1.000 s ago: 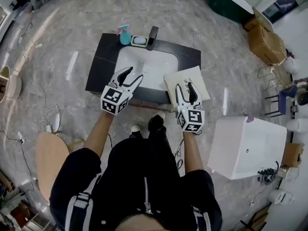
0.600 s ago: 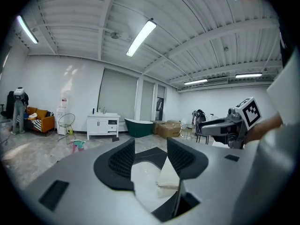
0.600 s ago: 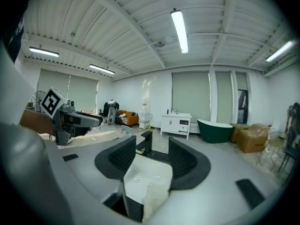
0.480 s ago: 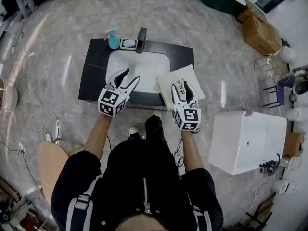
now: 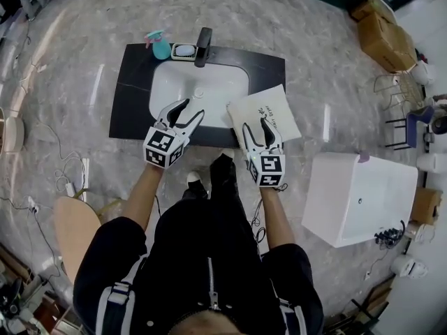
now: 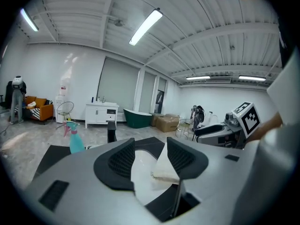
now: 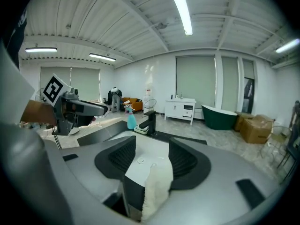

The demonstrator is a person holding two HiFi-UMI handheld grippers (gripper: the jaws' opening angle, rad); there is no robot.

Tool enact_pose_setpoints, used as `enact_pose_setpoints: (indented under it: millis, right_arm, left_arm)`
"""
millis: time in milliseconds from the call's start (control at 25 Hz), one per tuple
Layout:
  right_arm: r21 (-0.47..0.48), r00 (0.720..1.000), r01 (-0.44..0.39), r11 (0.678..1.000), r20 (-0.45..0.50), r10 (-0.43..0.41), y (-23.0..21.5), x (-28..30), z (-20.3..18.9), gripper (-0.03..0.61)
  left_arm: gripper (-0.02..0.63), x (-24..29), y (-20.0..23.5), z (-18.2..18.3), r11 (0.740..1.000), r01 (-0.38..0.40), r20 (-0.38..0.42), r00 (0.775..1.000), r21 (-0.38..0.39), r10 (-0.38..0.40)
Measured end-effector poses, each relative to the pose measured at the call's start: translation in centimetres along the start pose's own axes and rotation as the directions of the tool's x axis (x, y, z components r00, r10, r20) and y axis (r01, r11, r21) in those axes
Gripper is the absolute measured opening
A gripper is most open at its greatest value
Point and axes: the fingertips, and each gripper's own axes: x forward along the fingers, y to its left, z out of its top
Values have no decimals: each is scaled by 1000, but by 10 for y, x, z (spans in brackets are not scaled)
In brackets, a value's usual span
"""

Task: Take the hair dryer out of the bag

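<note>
left gripper [image 5: 193, 107] and right gripper [image 5: 255, 124], both spread and empty, are dropping closer to the bag [image 5: 274, 109], readying a grasp.

a bathroom-fittings showroom: freestanding sink counter [image 5: 133, 82], green bathtub [image 7: 220, 117], white vanity [image 7: 182, 111], cardboard boxes [image 5: 383, 37] on marble floor [image 5: 84, 33].

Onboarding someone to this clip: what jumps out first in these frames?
A black countertop with a white basin fills the head view's middle, a cream bag lying flat on its right end. Both grippers, jaws apart, gripping nothing, hover at the near edge: left gripper by the basin, right gripper over the bag. A teal spray bottle stands at the back left.
</note>
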Motion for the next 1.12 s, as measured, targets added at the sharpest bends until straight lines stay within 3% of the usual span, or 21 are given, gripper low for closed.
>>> enact_pose_setpoints:
  millis: [480,920,1120]
  right_arm:
    - [-40,985,-39,998,-171,32,-2,30,-64,222]
    - [-61,937,-120,991,-338,93,8,67,-121,238]
    - [-117,907,-146,982,-413,85,8,77,-149,247]
  left_arm:
    - [224,-4,15,-36,997,-53,-64,997,-56,50]
    - [224,-24,37,-48,987,-137,-90,987,-82,130]
    - [224,-34,45,-53,980,-174,-96,982,-92,165]
